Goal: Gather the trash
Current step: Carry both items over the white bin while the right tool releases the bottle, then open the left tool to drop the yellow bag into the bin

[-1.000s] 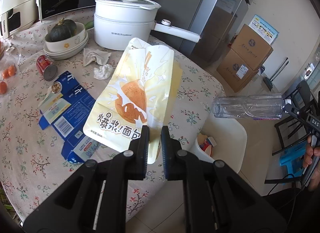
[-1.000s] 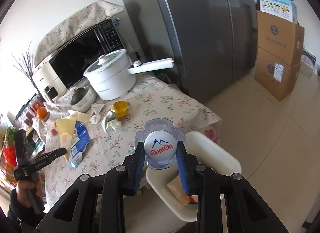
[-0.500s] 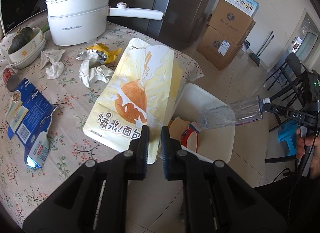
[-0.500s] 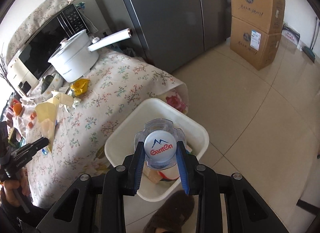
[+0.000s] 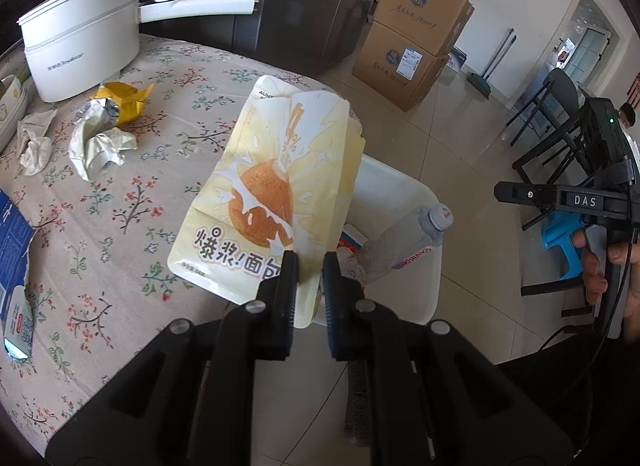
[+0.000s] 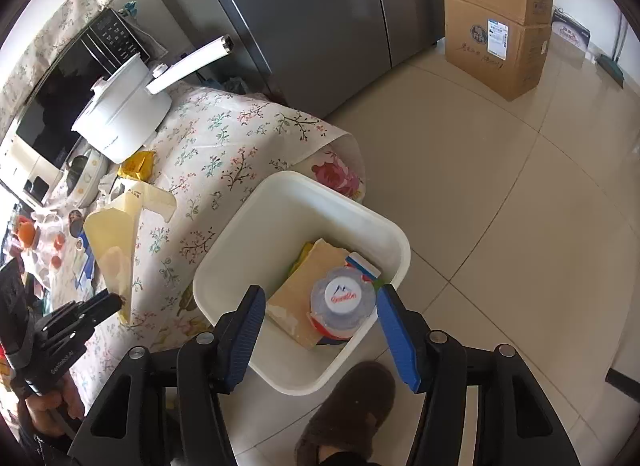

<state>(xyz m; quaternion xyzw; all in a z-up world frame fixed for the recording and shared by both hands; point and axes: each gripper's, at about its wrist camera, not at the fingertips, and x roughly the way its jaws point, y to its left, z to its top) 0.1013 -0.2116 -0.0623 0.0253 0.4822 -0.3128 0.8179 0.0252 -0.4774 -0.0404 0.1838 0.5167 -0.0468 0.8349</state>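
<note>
My left gripper (image 5: 310,266) is shut on a yellow bread bag (image 5: 276,197), held over the table edge beside the white trash bin (image 5: 404,189). My right gripper (image 6: 320,306) is open and empty above the bin (image 6: 304,193). A clear plastic bottle (image 6: 343,306) lies in the bin on a tan paper scrap (image 6: 304,290) and other trash; it also shows in the left wrist view (image 5: 400,246). The bag and left gripper show in the right wrist view (image 6: 116,242).
On the floral table (image 5: 120,201) lie crumpled wrappers (image 5: 100,137), a yellow wrapper (image 5: 124,93), a tissue (image 5: 34,141), a torn blue carton (image 5: 14,266) and a white pot (image 5: 80,49). Cardboard boxes (image 6: 496,21), a fridge (image 6: 312,17) and black chairs (image 5: 552,129) stand around. My slipper (image 6: 348,406) is by the bin.
My right gripper opened and let the bottle go into the bin. My left gripper moved right with the bag, toward the bin.
</note>
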